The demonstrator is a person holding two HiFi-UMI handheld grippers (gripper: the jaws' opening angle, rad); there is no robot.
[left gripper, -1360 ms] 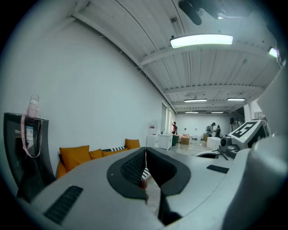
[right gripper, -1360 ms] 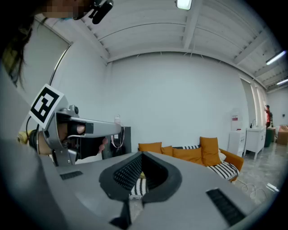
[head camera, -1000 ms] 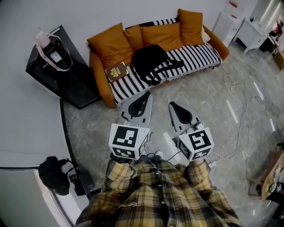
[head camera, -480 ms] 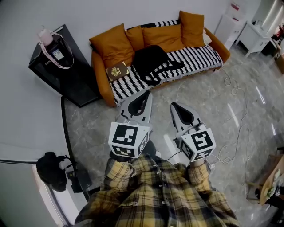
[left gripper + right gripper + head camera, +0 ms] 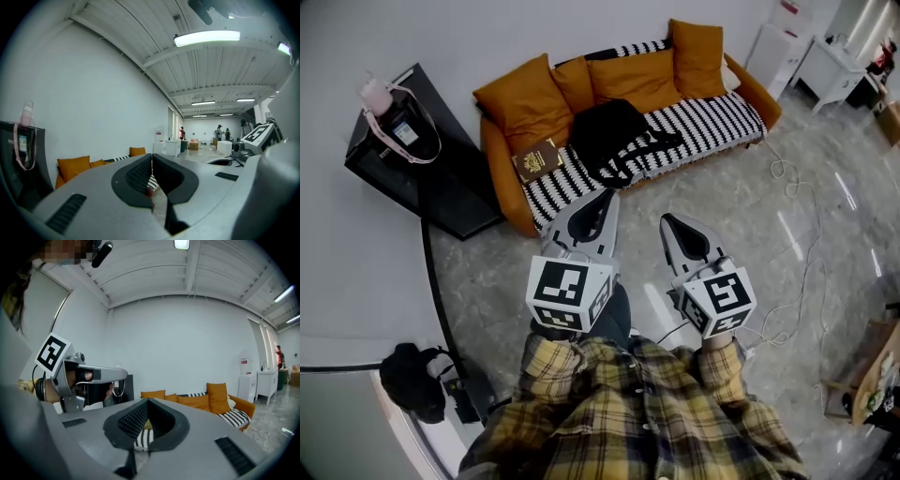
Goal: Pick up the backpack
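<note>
Resting on striped sofa (image 5: 717, 117), black backpack (image 5: 607, 136)

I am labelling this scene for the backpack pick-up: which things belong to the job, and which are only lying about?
Job: black backpack on the sofa; left hand-held gripper; right hand-held gripper, both shut, empty.

Lying about: brown book; orange cushions; pink bottle; black bag on the floor.

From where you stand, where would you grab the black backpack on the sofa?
Probably by the loose straps of the black backpack, which trail toward the seat's front edge. Come from the open front of the sofa: orange cushions sit behind it, and its slumped body looks broad for jaws.
</note>
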